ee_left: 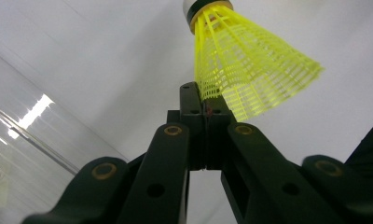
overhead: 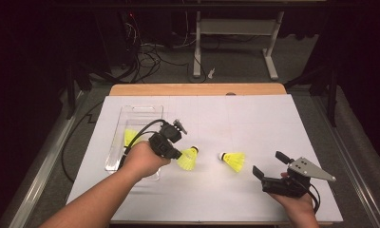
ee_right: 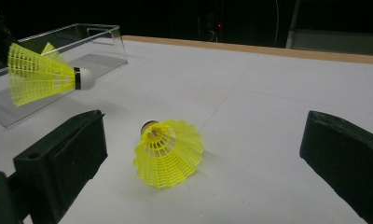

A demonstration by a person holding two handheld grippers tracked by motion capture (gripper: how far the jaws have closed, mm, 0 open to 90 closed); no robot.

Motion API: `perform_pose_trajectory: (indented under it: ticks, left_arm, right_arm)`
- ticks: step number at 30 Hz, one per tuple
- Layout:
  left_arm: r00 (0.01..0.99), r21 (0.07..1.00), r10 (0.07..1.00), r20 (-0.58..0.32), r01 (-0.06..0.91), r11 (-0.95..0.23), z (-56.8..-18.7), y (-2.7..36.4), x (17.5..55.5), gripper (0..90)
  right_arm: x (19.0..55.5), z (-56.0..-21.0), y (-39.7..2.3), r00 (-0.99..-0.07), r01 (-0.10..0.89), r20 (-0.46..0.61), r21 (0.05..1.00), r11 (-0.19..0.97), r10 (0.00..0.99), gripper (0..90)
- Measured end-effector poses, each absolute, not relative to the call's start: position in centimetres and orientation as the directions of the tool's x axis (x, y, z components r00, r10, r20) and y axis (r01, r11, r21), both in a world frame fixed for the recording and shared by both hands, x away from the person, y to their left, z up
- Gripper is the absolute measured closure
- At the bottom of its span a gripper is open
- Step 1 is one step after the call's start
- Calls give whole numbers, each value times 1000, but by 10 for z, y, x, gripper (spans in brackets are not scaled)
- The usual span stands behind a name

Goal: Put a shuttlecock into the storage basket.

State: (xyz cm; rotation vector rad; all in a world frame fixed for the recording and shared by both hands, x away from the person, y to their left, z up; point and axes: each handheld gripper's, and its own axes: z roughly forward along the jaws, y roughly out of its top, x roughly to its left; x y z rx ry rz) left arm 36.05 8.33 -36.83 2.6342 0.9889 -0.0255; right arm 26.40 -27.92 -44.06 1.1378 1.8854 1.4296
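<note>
**Held shuttlecock a short carry from the tray**

A yellow shuttlecock (overhead: 188,158) is pinched by the rim of its skirt between the closed jaws of the left gripper (overhead: 178,155), as is seen from close up in the left gripper view, where the plastic mesh is caught at the jaw tips and the white cork points away from the gripper. In the high view it is held just above the white table sheet (overhead: 254,118), with its long axis roughly level, cork away from the hand. The clear tray (overhead: 141,110) lies just to the left of that hand, close beside it, and another yellow shuttlecock (overhead: 129,137) is already seen inside it. The carry to the tray is therefore judged to be short and sideways, toward the person's left.

A second loose shuttlecock (overhead: 232,160) lies on its side on the sheet, between the two grippers, cork toward the left. The right gripper (overhead: 268,167) is the nearer one to it; its jaws are spread wide with nothing in them, and in the right gripper view the open skirt is faced toward the jaws.

Each shuttlecock is made of bright yellow latticed plastic with a white cork ringed in black.
</note>
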Motion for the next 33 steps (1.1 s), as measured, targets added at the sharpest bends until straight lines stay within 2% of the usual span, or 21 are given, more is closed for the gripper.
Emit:
perform_pose_trajectory:
  ticks: [18,33]
  left_arm:
    - [761,326,629,-156,641,-695,-354,92,351,900]
    - [731,375,669,-137,663,-648,-326,117,356,900]
  right_arm:
    - [264,-441,-278,-519,318,89,943,95,850,11]
    - [264,-441,-278,-518,320,91,943,94,851,11]
